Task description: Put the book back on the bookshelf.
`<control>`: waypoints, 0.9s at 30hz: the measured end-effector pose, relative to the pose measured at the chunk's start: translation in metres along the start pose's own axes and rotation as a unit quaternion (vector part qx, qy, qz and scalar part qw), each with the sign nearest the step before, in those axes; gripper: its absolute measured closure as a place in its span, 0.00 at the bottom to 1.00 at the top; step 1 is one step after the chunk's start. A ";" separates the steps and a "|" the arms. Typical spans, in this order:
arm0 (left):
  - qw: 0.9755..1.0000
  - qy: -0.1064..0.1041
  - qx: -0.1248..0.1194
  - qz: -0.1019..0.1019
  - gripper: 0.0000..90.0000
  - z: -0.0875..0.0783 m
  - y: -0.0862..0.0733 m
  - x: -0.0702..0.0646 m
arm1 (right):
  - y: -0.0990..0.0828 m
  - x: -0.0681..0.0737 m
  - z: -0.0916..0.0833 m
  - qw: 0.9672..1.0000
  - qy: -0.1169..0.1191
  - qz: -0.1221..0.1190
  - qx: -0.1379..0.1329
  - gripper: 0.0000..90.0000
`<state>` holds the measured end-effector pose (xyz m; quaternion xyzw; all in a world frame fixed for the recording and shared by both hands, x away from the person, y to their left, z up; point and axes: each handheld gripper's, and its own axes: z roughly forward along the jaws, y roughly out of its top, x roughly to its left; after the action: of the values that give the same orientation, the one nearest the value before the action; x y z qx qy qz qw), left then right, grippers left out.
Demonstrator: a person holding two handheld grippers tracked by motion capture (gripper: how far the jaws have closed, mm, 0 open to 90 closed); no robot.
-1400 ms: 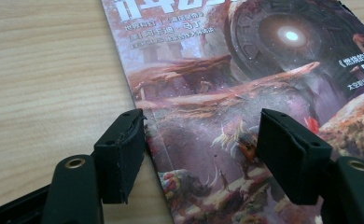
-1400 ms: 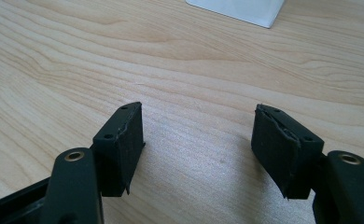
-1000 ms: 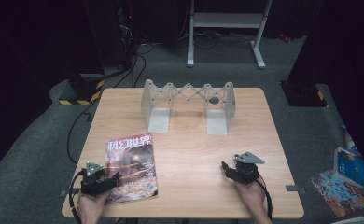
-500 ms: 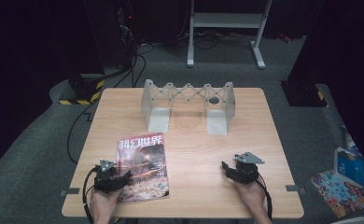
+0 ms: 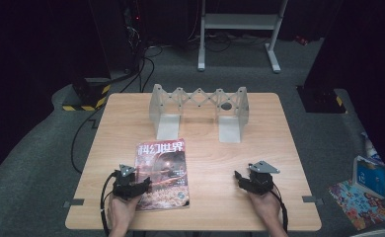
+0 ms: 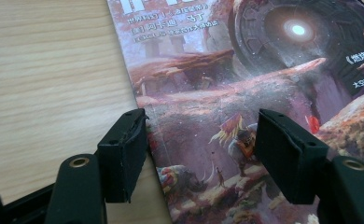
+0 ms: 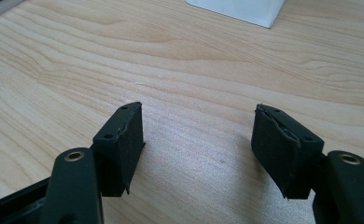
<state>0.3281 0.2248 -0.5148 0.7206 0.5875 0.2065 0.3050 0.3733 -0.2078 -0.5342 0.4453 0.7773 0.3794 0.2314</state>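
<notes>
A magazine (image 5: 161, 173) with a colourful fantasy cover lies flat on the wooden table (image 5: 269, 133), near its front left. My left gripper (image 5: 140, 186) rests at the magazine's lower left corner. In the left gripper view the magazine (image 6: 245, 88) has its left edge running between the wide-apart jaws of that open gripper (image 6: 201, 154); whether the jaws touch it, I cannot tell. My right gripper (image 5: 240, 178) sits at the front right of the table. It stands open (image 7: 199, 149) over bare wood, with nothing between its fingers.
A pale, accordion-style rack (image 5: 199, 103) on two white feet stands at the back middle of the table; one foot (image 7: 238, 9) shows ahead of the right gripper. On the floor to the right lie a blue box (image 5: 368, 175) and a colourful sheet (image 5: 361, 205).
The magazine and my left gripper have both shifted to the right along the table's front. The right gripper has stayed where it was.
</notes>
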 end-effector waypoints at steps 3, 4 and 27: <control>1.000 -0.005 0.000 0.006 0.38 0.005 0.004 -0.008 | 0.000 0.000 0.000 1.000 0.000 0.001 0.000 0.38; 1.000 -0.007 -0.001 0.007 0.38 0.006 0.005 -0.010 | 0.000 0.000 0.000 1.000 0.000 0.001 0.000 0.38; 1.000 -0.020 0.002 0.015 0.38 0.023 0.021 -0.039 | 0.000 0.000 0.000 1.000 0.000 0.001 0.000 0.38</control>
<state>0.3498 0.1796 -0.5146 0.7337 0.5711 0.1956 0.3119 0.3734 -0.2076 -0.5341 0.4460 0.7771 0.3792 0.2312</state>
